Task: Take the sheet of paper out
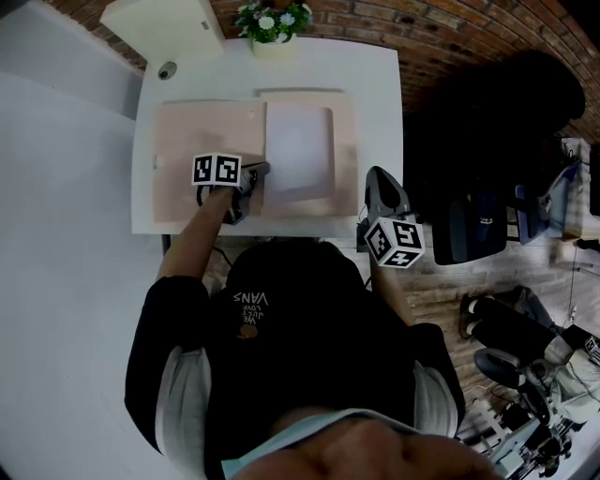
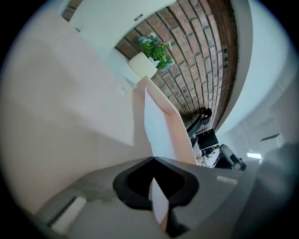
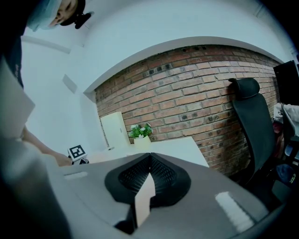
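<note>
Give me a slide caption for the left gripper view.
Left gripper shut on the white sheet inside the open beige folder.

table [image 1: 375,84]: I see plain white
folder [image 1: 192,141]: I read a pale peach-pink, no pattern
sheet of paper [image 1: 300,150]: white, with a faint lilac cast to my eye
left gripper [image 1: 255,175]: its cube shows me black squares on white
right gripper [image 1: 377,178]: grey and black body, the same black-and-white squares on its cube
plant [image 1: 272,19]: green leaves, white flowers, cream pot
wall [image 1: 450,28]: I see red-brown brick with paler joints
chair [image 3: 250,121]: black
</note>
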A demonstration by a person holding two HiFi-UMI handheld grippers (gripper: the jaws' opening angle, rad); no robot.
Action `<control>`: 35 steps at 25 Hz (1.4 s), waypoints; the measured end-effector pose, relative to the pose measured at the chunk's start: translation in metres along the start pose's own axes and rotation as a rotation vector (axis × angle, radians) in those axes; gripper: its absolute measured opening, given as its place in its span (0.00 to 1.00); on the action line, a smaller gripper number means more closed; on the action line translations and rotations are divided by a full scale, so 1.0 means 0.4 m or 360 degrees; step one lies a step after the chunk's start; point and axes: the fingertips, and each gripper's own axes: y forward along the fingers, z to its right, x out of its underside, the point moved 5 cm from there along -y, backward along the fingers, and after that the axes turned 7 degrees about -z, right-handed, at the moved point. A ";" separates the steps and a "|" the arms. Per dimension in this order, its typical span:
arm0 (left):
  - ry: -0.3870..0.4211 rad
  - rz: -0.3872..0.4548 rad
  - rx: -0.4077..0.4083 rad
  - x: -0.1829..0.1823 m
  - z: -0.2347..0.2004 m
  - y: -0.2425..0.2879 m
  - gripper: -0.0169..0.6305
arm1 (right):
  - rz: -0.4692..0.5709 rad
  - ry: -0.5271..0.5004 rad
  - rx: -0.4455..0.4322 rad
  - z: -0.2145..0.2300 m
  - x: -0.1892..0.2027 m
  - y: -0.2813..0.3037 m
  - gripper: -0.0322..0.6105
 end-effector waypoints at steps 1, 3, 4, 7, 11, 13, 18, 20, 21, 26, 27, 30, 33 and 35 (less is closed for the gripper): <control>0.0007 0.0014 0.0002 -0.001 -0.001 -0.007 0.03 | -0.0002 0.0000 -0.0004 -0.002 0.001 0.001 0.05; 0.0025 0.0033 0.0001 0.000 -0.002 -0.021 0.03 | -0.0009 0.0000 -0.0015 -0.008 0.003 0.005 0.05; 0.0035 0.0038 0.0000 0.002 -0.003 -0.028 0.03 | -0.0013 0.0000 -0.0023 -0.012 0.004 0.009 0.05; 0.0046 0.0059 0.0008 0.007 -0.008 -0.050 0.03 | -0.0029 -0.0004 -0.0053 -0.028 0.011 0.023 0.05; 0.0058 0.0084 0.0000 0.015 -0.018 -0.084 0.03 | -0.0058 -0.0021 -0.0102 -0.056 0.022 0.051 0.05; 0.0081 0.0091 -0.0018 0.019 -0.023 -0.103 0.03 | -0.0074 -0.0032 -0.0130 -0.073 0.027 0.067 0.05; 0.0104 0.0132 -0.0054 0.025 -0.038 -0.151 0.03 | -0.0119 -0.0056 -0.0203 -0.118 0.040 0.105 0.05; 0.0120 0.0145 -0.0071 0.026 -0.043 -0.169 0.03 | -0.0140 -0.0066 -0.0231 -0.136 0.047 0.120 0.05; 0.0130 0.0150 -0.0079 0.027 -0.045 -0.178 0.03 | -0.0150 -0.0072 -0.0245 -0.145 0.051 0.127 0.05; 0.0181 0.0178 -0.0114 0.030 -0.050 -0.224 0.03 | -0.0203 -0.0096 -0.0305 -0.186 0.071 0.168 0.05; 0.0192 0.0183 -0.0119 0.030 -0.050 -0.232 0.03 | -0.0216 -0.0103 -0.0317 -0.192 0.076 0.177 0.05; 0.0211 0.0199 -0.0132 0.034 -0.052 -0.256 0.03 | -0.0261 -0.0129 -0.0356 -0.214 0.090 0.202 0.05; 0.0215 0.0215 -0.0147 0.036 -0.056 -0.278 0.03 | -0.0305 -0.0166 -0.0409 -0.238 0.100 0.229 0.05; 0.0223 0.0225 -0.0158 0.037 -0.058 -0.290 0.03 | -0.0327 -0.0181 -0.0437 -0.251 0.104 0.246 0.05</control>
